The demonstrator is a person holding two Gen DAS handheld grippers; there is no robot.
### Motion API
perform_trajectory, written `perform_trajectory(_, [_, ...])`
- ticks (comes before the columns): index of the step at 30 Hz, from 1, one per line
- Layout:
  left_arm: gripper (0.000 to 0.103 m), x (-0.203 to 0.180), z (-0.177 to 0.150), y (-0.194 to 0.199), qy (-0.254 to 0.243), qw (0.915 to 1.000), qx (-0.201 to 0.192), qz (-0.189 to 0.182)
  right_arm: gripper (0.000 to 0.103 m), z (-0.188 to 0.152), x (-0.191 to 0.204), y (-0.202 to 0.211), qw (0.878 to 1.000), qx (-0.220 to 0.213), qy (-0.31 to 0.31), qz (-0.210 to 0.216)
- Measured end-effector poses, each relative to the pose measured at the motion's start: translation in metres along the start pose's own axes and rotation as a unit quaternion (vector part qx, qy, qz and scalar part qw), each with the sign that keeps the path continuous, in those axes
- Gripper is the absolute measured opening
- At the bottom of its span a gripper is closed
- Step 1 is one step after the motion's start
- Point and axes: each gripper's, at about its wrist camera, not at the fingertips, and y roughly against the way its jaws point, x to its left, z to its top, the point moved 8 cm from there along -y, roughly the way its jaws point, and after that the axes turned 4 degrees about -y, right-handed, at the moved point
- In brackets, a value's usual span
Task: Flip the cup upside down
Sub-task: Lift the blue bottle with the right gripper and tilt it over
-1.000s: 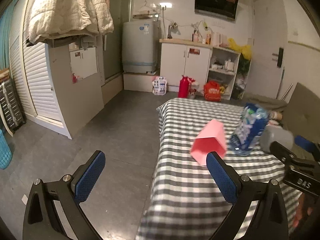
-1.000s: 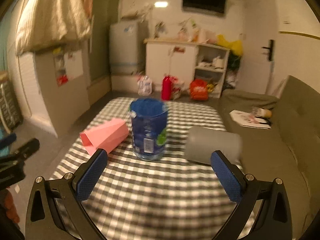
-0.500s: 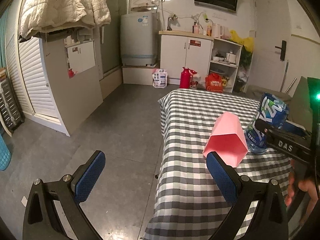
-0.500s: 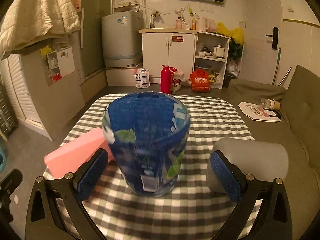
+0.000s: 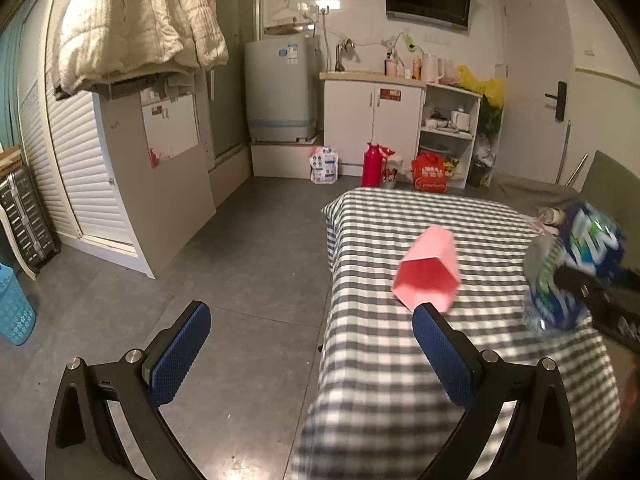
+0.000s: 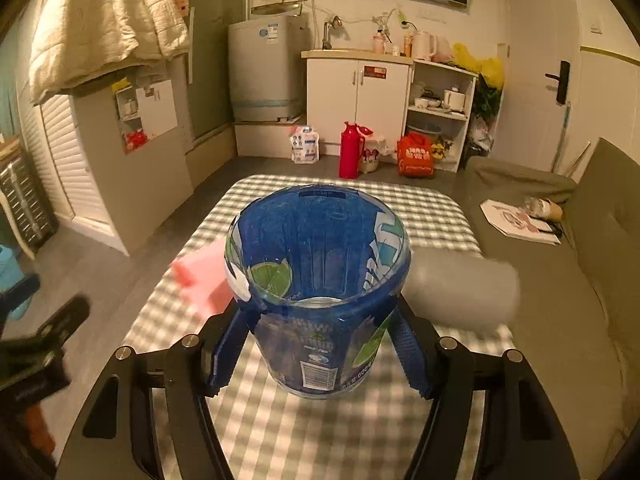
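A blue clear plastic cup (image 6: 320, 296) with lime print stands mouth up on the checked tablecloth (image 6: 320, 432). My right gripper (image 6: 320, 344) is shut on it, one blue pad on each side of its lower half. The cup also shows in the left wrist view (image 5: 576, 276), blurred, at the far right with the right gripper's black body across it. My left gripper (image 5: 308, 344) is open and empty, at the table's left edge over the floor. Its right fingertip (image 5: 436, 336) is just in front of a pink cup (image 5: 430, 276) lying on its side.
A grey cup (image 6: 460, 292) lies on its side right of the blue cup. The pink cup (image 6: 204, 280) lies to its left. A grey sofa (image 6: 600, 240) with papers runs along the right. Floor (image 5: 240, 264), cabinets and a washing machine lie beyond.
My right gripper has moved forward around the blue cup and closed on it. My left gripper stays open and has shifted slightly by the table's left edge.
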Motion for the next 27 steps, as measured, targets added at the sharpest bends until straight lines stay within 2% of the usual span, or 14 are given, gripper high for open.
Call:
perform_trajectory(4, [0.103,-0.001,-0.007,0.039,0.011,0.9998,-0.011,-0.009,0.067,-0.037,0.011,0.059,0.999,0.032,0.008,0.001])
perform_trajectory(7, [0.103,0.000,-0.017,0.064,0.021,0.9996,-0.012,-0.011,0.067,-0.075,0.021,0.088,0.997,0.074,0.009,0.010])
perform_trajectory(9, [0.103,0.001,-0.024,0.077,0.026,0.9995,-0.012,-0.016,0.067,-0.098,0.025,0.097,0.994,0.104,0.008,0.017])
perform_trajectory(14, [0.103,0.003,-0.041,0.094,0.032,0.9993,0.002,-0.017,0.067,-0.132,0.027,0.105,0.990,0.136,-0.029,0.026])
perform_trajectory(18, [0.103,0.002,-0.045,0.099,0.029,0.9995,0.003,-0.013,0.067,-0.134,0.021,0.096,0.988,0.142,-0.051,0.020])
perform_trajectory(27, [0.103,-0.007,-0.057,0.083,0.017,0.9995,0.024,-0.012,0.067,-0.109,0.012,0.054,0.988,0.135,-0.077,0.020])
